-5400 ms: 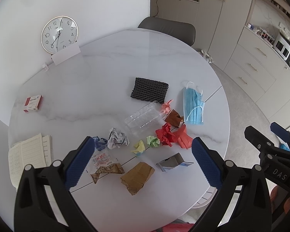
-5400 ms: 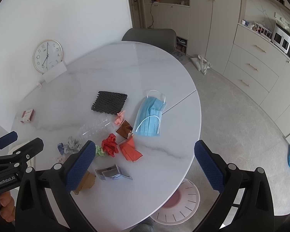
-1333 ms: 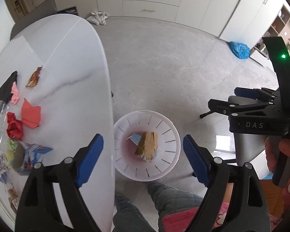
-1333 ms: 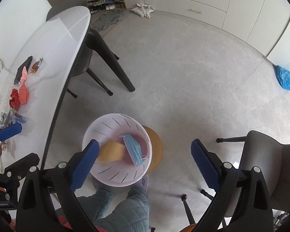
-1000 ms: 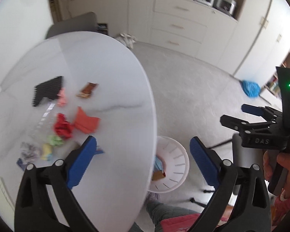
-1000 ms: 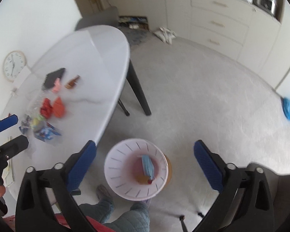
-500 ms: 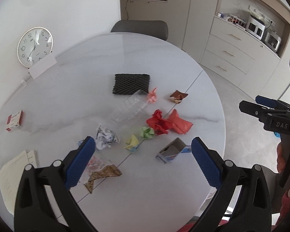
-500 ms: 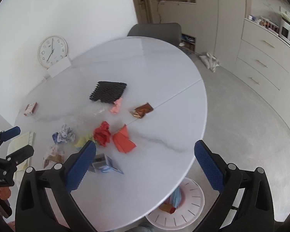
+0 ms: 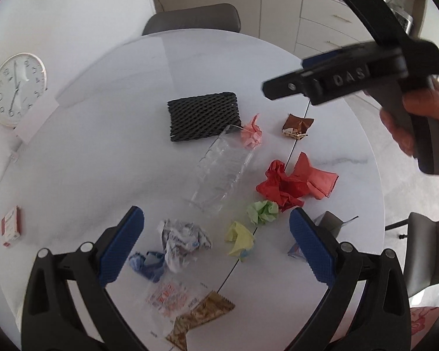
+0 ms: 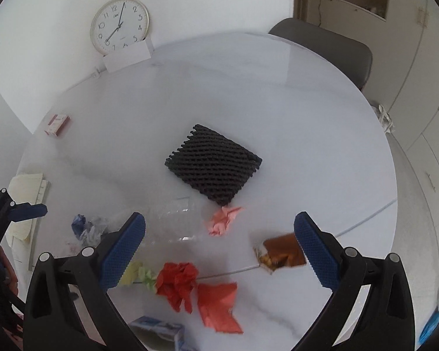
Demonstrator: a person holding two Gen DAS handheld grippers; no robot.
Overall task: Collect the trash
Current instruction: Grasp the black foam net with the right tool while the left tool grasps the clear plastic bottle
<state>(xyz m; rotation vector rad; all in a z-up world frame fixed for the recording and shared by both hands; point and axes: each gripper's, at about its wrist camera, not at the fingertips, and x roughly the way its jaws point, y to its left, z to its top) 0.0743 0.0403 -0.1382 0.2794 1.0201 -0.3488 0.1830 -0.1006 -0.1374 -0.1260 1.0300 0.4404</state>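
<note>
Trash lies scattered on round white table (image 9: 108, 134): black foam net (image 10: 213, 165) mid-table, clear bottle (image 9: 222, 172) just beside it, pink wad (image 10: 224, 220) at the net's near corner, brown wrapper (image 10: 282, 253), red paper (image 9: 295, 181), green wad (image 9: 262, 211), yellow wad (image 9: 239, 238), crumpled print paper (image 9: 183, 241). Left gripper (image 9: 216, 247) spread wide, empty, above the paper wads. Right gripper (image 10: 219, 247) spread wide, empty, above pink wad and wrapper. Clock (image 10: 119, 25) leans on wall.

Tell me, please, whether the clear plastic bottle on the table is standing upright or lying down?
Lying down: the clear plastic bottle rests on its side on the table.
</note>
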